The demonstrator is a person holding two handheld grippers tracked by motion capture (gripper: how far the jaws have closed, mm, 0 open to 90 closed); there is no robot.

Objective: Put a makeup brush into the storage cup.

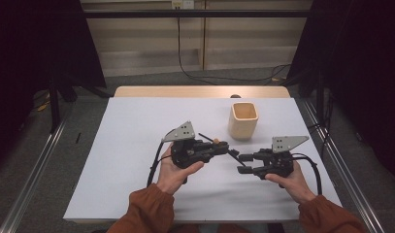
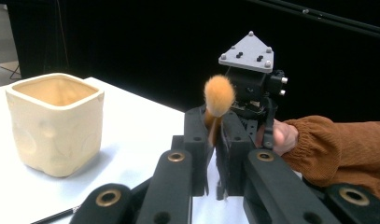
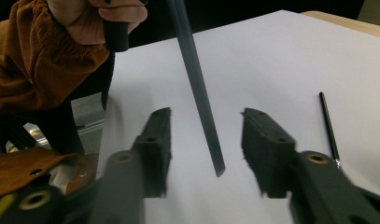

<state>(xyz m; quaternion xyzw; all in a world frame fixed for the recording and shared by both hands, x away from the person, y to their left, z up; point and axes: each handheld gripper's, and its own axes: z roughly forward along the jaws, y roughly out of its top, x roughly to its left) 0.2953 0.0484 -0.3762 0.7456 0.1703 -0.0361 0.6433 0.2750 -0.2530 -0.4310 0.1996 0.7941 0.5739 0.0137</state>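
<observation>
My left gripper [image 1: 224, 147] is shut on a makeup brush with a fluffy orange head [image 2: 219, 95], which sticks up past the jaws [image 2: 215, 140]. The brush's dark handle [image 3: 199, 93] slants down toward the table and ends between the jaws of my right gripper [image 3: 206, 112], which stands open around it without touching. In the high view the two grippers face each other near the table's middle, the right gripper [image 1: 242, 162] just right of the left. A cream square cup [image 1: 243, 120] stands upright behind them, its inside bare [image 2: 54, 123].
A thin black stick [image 1: 206, 138] lies on the white table sheet [image 1: 137, 126] beside the left gripper; it also lies at the right [image 3: 328, 126]. Metal rails run along both table sides. Cables trail on the floor behind.
</observation>
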